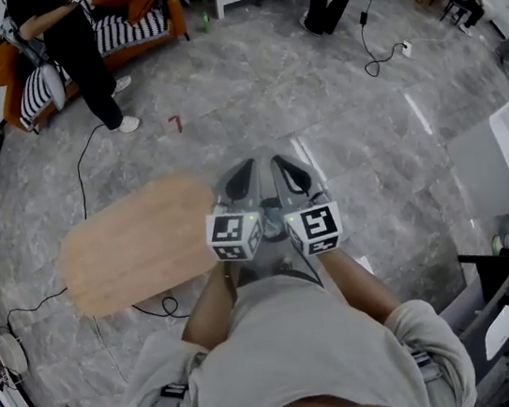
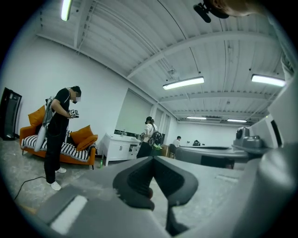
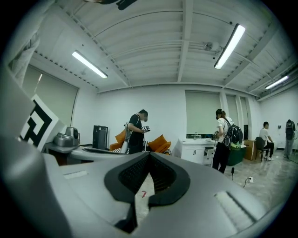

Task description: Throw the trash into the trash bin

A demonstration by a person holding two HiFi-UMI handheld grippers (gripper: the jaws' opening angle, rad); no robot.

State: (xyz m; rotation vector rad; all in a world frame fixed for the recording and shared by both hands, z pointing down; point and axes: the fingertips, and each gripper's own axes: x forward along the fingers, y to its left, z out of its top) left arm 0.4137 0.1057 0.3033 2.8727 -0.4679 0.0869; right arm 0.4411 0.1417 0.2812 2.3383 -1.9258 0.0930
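Both tools, the grey left tool (image 1: 242, 173) and the grey right tool (image 1: 283, 167), hang clenched on nothing, side by side at mid-frame above the grey marbled floor (image 1: 345, 108), and no trash or bin shows, so its heft and handhold are guesswork.

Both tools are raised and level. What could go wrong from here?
Both the left tool and right tool are shut on nothing, and no trash or bin shows in any view, so you may search blind. Loose cable lies on the floor by the wooden table: a likely trip risk. A person in black stands ahead; mind collisions.
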